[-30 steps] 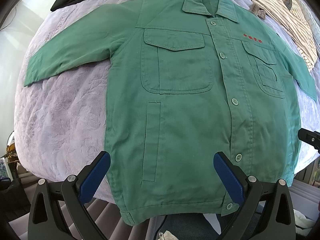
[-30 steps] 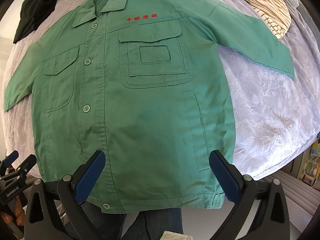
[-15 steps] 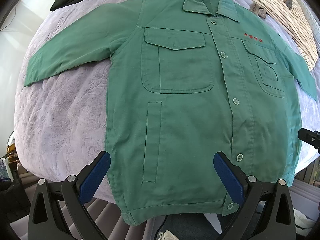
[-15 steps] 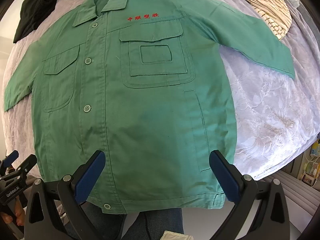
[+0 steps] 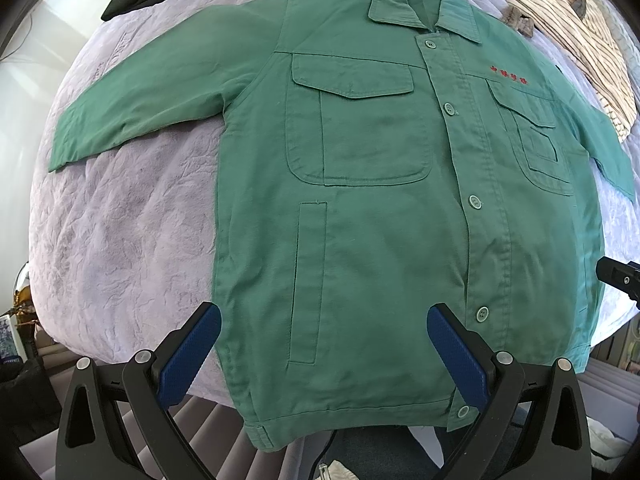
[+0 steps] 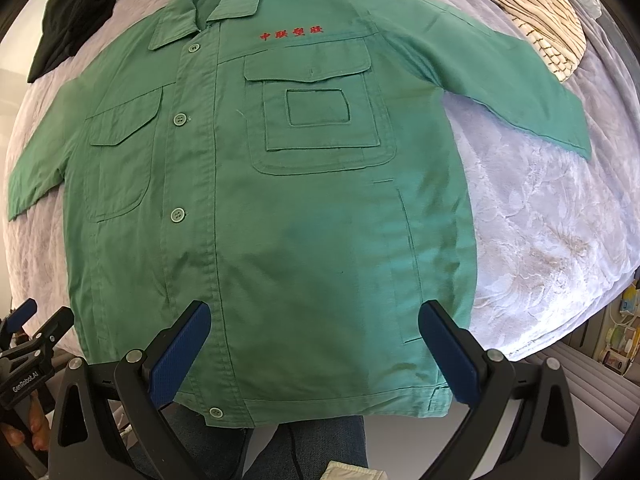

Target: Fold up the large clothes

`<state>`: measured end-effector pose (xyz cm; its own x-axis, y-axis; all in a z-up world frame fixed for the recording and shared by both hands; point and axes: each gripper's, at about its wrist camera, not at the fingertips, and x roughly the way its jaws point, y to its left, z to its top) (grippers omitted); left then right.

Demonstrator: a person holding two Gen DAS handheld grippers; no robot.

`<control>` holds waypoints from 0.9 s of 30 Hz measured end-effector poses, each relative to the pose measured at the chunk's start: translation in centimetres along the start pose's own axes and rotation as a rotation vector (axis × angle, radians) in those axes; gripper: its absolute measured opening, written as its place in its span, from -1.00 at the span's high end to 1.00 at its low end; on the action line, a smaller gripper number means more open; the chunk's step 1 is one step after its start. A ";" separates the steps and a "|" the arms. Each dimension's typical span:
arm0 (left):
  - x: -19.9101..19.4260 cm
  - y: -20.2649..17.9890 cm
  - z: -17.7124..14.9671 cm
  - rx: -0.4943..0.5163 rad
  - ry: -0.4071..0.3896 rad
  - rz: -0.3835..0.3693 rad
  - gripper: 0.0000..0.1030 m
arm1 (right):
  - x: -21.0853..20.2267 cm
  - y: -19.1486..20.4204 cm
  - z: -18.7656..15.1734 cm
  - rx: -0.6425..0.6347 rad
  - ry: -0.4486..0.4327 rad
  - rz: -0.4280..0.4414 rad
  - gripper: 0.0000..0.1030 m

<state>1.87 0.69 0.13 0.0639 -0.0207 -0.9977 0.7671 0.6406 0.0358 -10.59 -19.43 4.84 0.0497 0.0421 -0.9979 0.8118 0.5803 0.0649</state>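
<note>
Now green jacket (image 5: 380,220) lying flat, buttoned, on bed (image 5: 120,220); folding not begun. Left hand-held gripper (image 5: 324,344) and right hand-held gripper (image 6: 314,344) hovering wide open, empty. Next: probably gripping sleeve, folding inward.

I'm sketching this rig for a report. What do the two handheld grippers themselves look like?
The left gripper and the right gripper match: black plastic V-shaped frames with silver screw heads and two fingers faced with blue textured pads. Seen from the right wrist view, the left gripper's body carries white "GenRobot.AI" lettering.
</note>
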 end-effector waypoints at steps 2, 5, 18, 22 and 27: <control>0.0 0.0 0.0 0.000 0.000 0.000 -1.00 | 0.0 0.0 0.0 0.000 -0.001 0.000 -1.00; 0.0 0.0 0.0 0.000 0.000 0.000 -1.00 | 0.1 0.0 -0.1 0.000 -0.002 0.000 -1.00; 0.1 0.5 -0.3 -0.001 0.002 -0.008 -1.00 | 0.3 0.4 0.0 -0.002 0.005 -0.009 -1.00; 0.2 0.7 -0.2 0.001 0.001 -0.014 -1.00 | 0.4 0.4 0.1 -0.004 -0.001 -0.009 -1.00; 0.5 1.2 -0.1 -0.009 -0.001 -0.035 -1.00 | 0.4 0.8 0.1 -0.012 -0.013 -0.025 -1.00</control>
<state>2.78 1.52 -0.29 0.0382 -0.0439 -0.9983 0.7629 0.6465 0.0008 -9.87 -19.03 4.54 0.0371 0.0165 -0.9992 0.8062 0.5904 0.0396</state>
